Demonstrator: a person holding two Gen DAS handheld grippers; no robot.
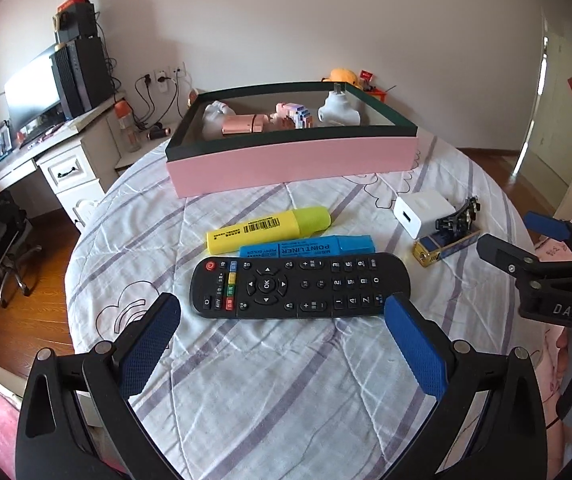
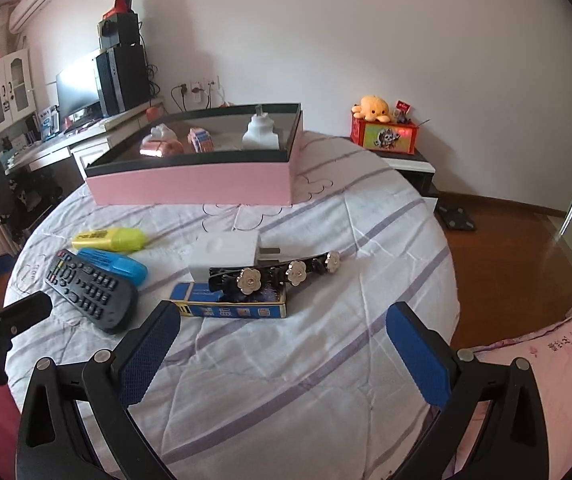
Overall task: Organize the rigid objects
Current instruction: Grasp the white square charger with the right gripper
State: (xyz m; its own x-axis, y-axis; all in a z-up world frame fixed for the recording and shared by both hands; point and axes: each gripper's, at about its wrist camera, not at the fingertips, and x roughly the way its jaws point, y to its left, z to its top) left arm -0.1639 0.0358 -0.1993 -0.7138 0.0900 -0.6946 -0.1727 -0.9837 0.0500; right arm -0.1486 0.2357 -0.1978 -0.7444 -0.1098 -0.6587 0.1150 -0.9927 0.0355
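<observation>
A black remote lies on the striped bedsheet, just ahead of my open, empty left gripper. Behind the remote lie a blue highlighter and a yellow highlighter. To the right sit a white charger and a blue battery box. A black flower hair clip rests on the battery box. My right gripper hangs open just short of the battery box, holding nothing.
A pink box with a dark rim stands at the back of the bed, holding small toys and a white item. A desk with a monitor is at the left. A nightstand with a red box stands at the right.
</observation>
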